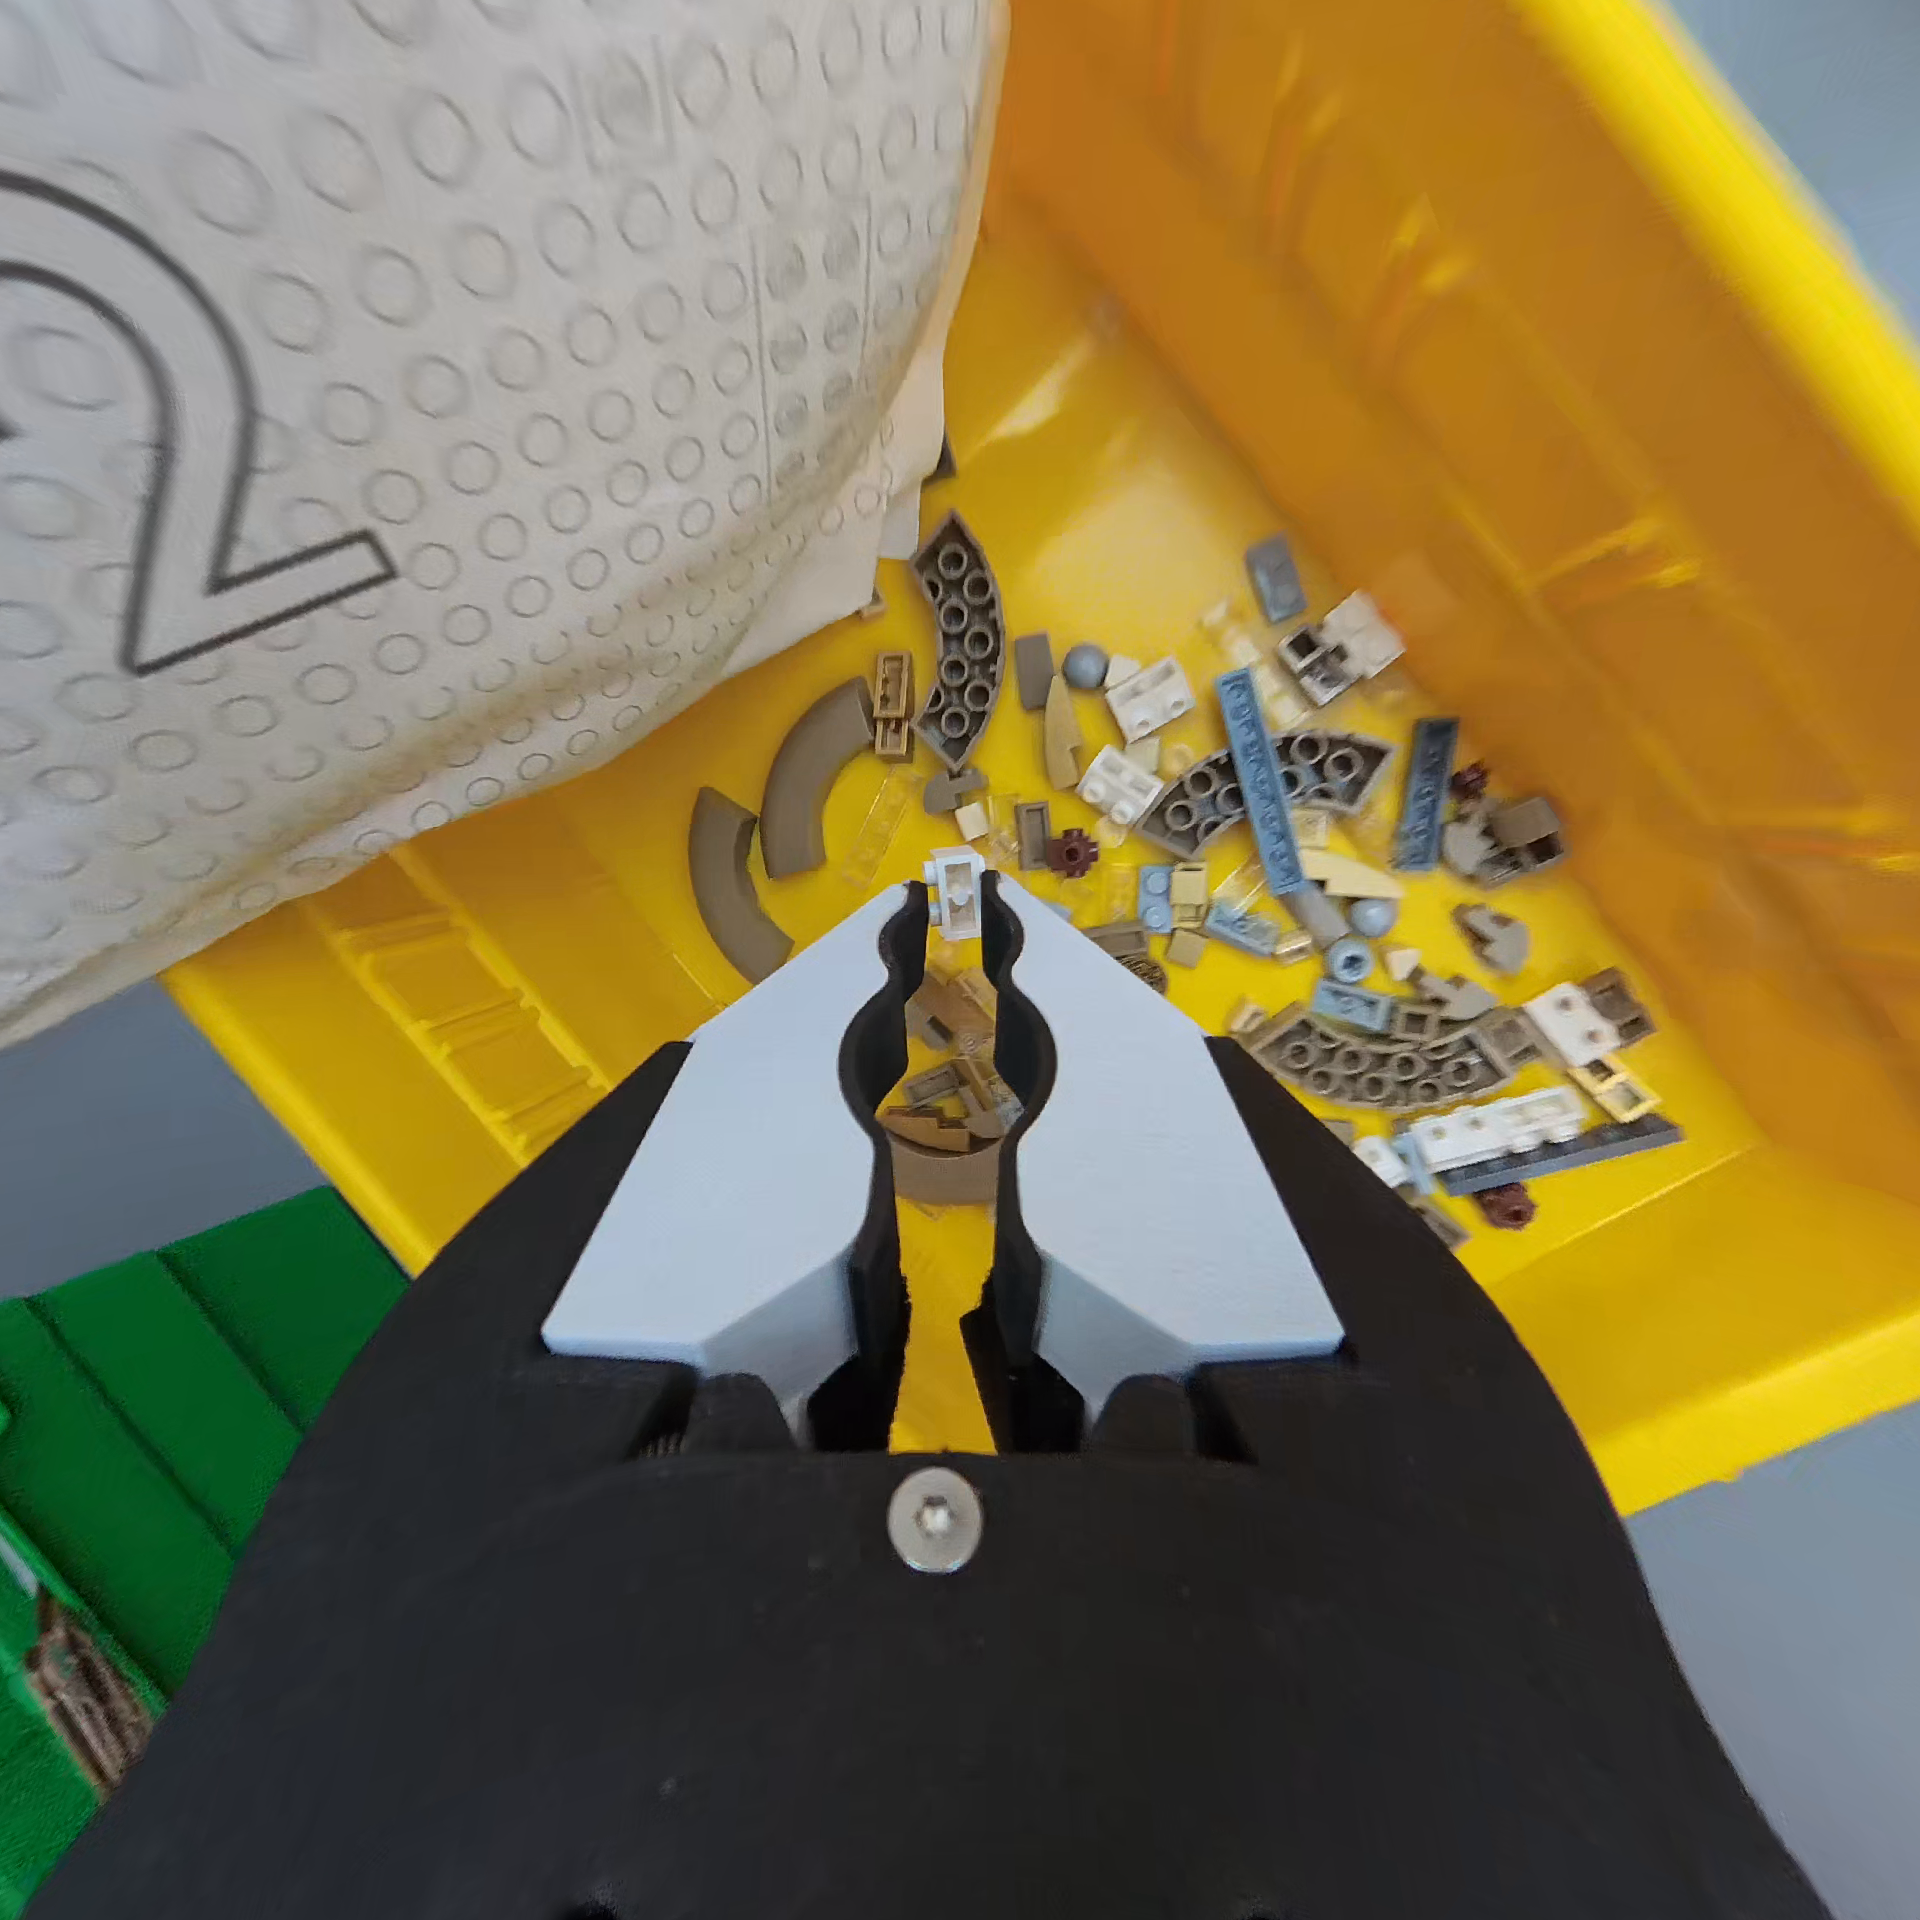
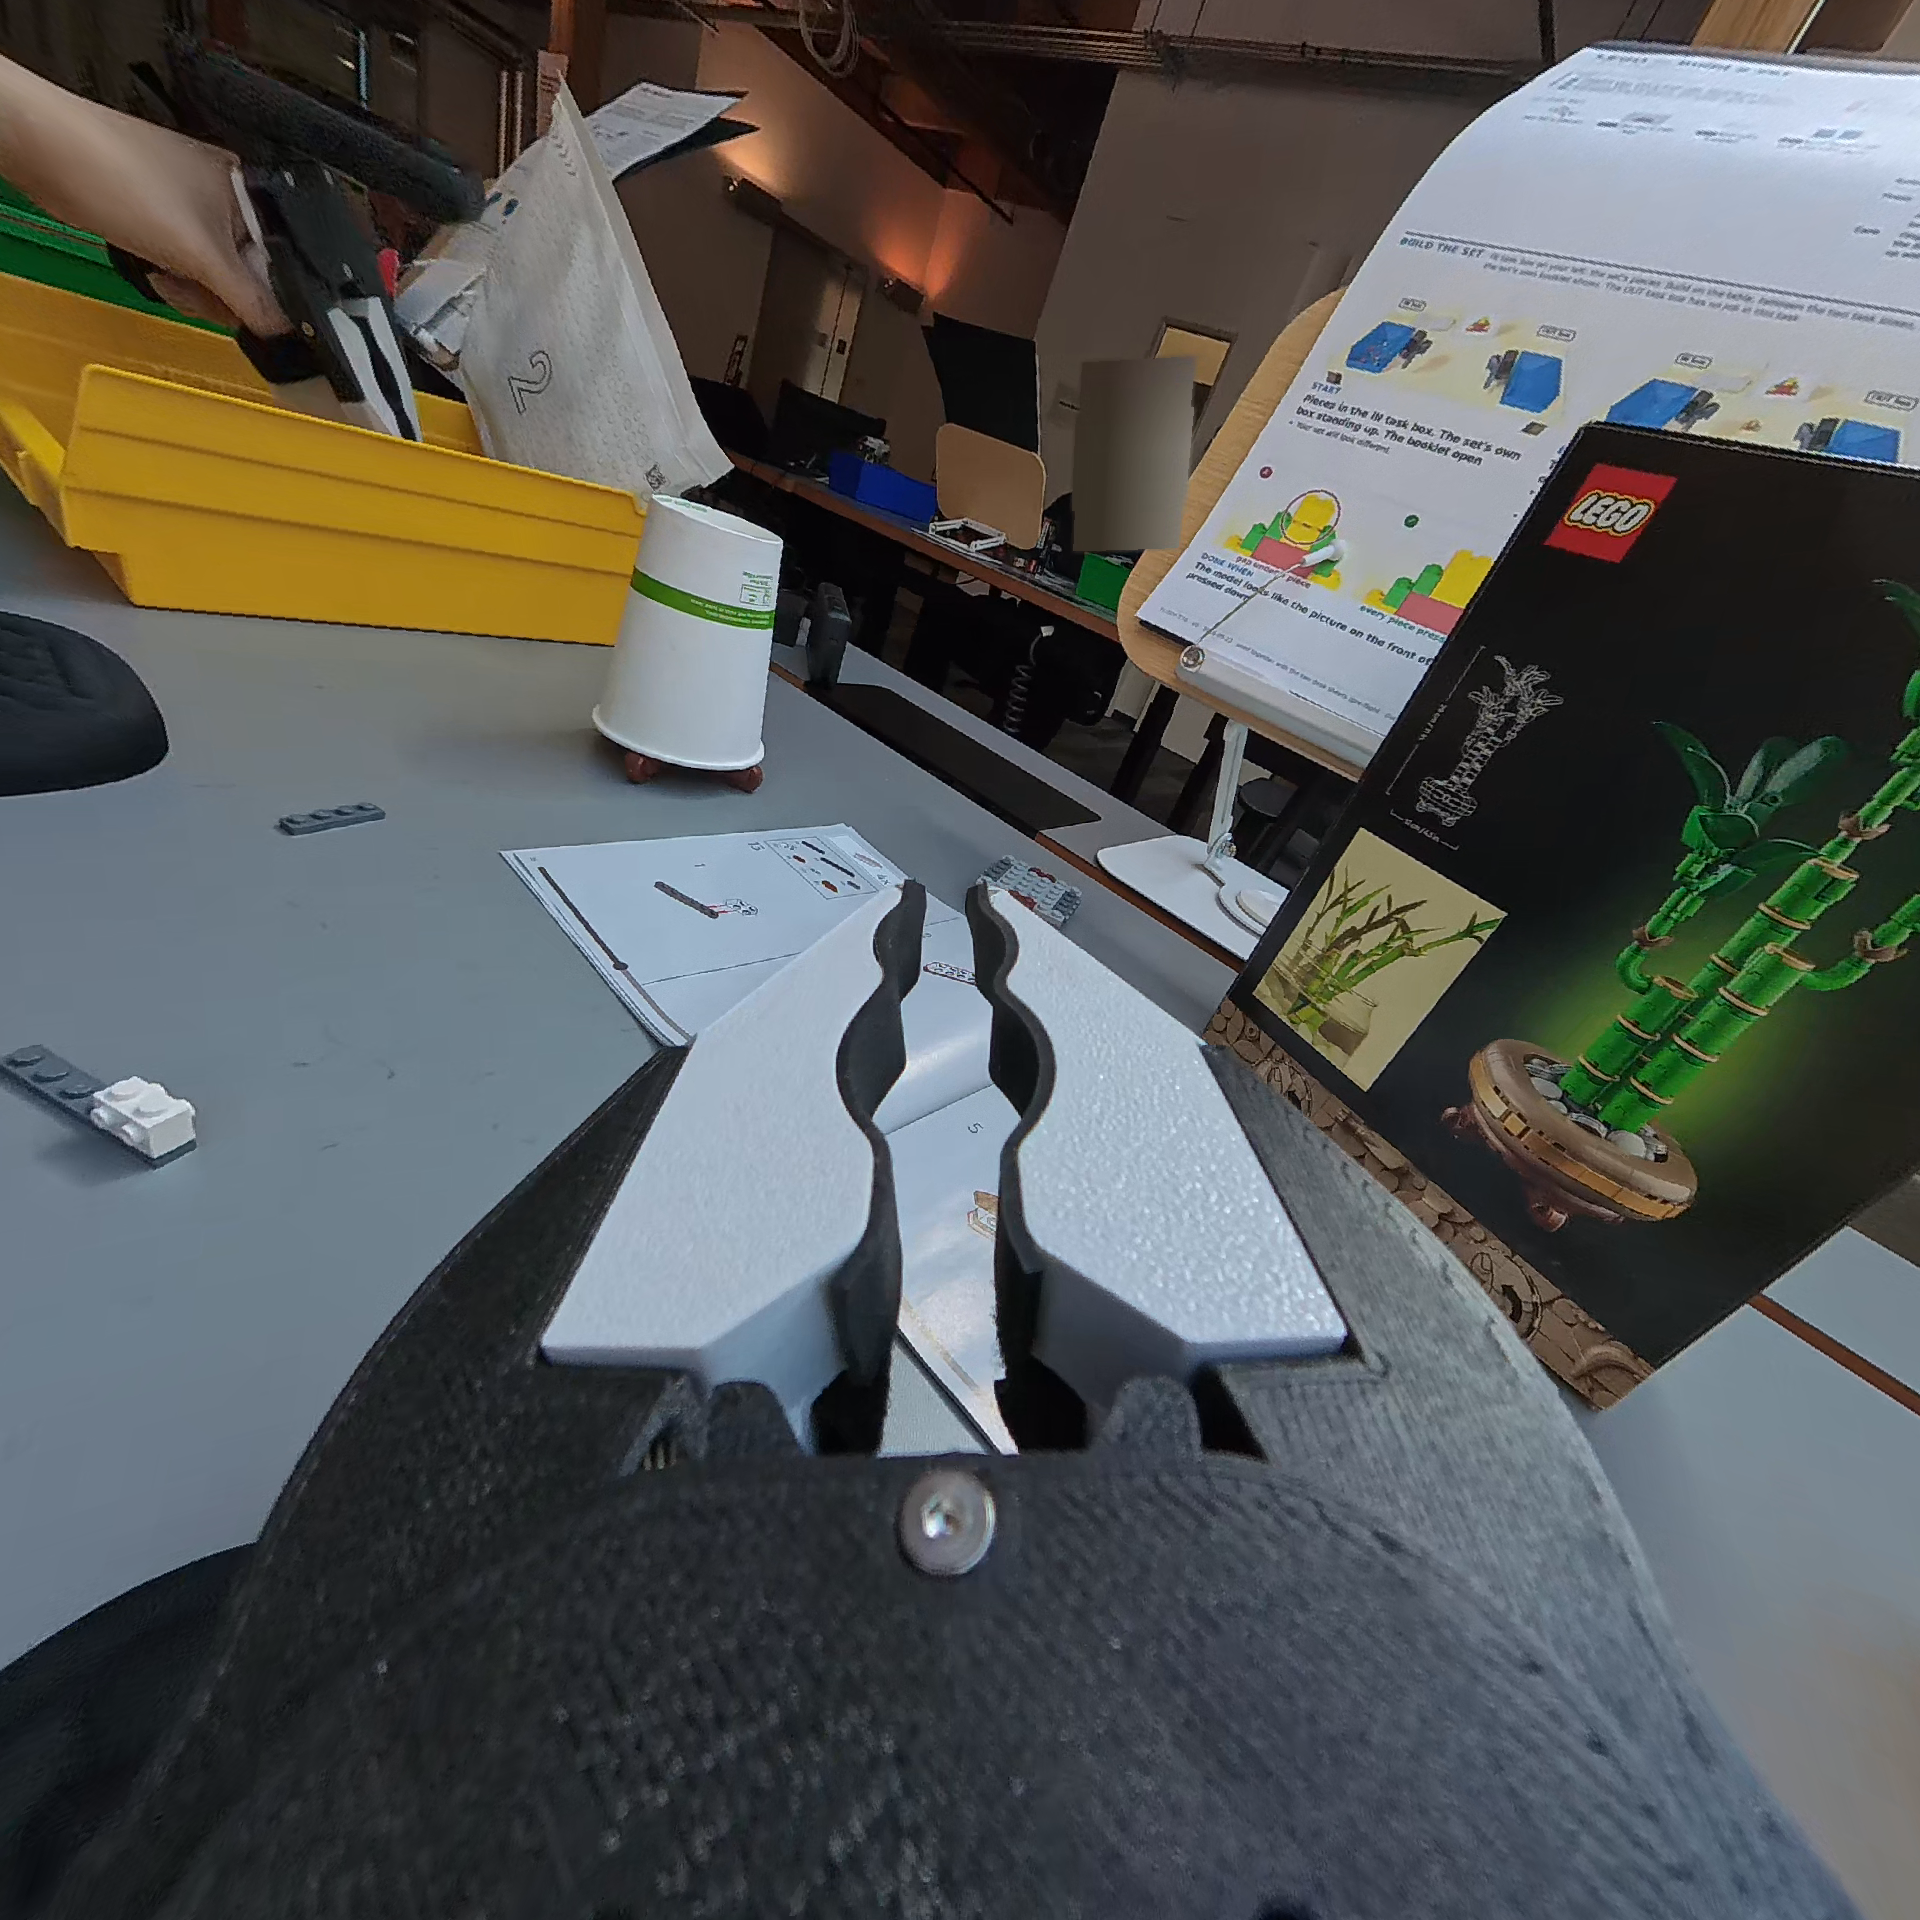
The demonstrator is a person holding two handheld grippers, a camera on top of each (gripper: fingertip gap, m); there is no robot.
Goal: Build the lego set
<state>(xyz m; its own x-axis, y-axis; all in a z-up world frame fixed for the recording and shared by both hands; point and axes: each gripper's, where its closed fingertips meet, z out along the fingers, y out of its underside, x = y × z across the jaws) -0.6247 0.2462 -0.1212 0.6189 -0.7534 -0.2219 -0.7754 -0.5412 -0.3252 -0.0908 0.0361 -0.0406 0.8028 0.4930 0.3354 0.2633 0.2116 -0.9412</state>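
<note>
My left gripper [image 1: 957,902] is inside the yellow bin [image 1: 1351,312], shut on a small white brick [image 1: 957,900] at its fingertips, just above a pile of loose tan, grey and white pieces [image 1: 1299,831]. It also shows far off in the right wrist view [image 2: 400,416], in a hand over the bin [image 2: 312,520]. My right gripper [image 2: 945,899] is narrowly open and empty, above the open booklet [image 2: 707,914] on the grey table. A dark grey plate [image 2: 42,1075] with a white brick [image 2: 145,1117] on it lies at the left.
A white numbered paper bag [image 1: 416,416] leans into the bin. On the table are a small grey plate [image 2: 330,818], an upturned paper cup [image 2: 696,634] on brown pieces, a small grey assembly [image 2: 1034,888], and the set's box [image 2: 1610,935] upright at right. A green bin [image 1: 156,1403] is beside the yellow one. Measured from the fingertips, the dark grey plate [image 2: 42,1075] is 20 centimeters or so from the right gripper and 50 centimeters from the left.
</note>
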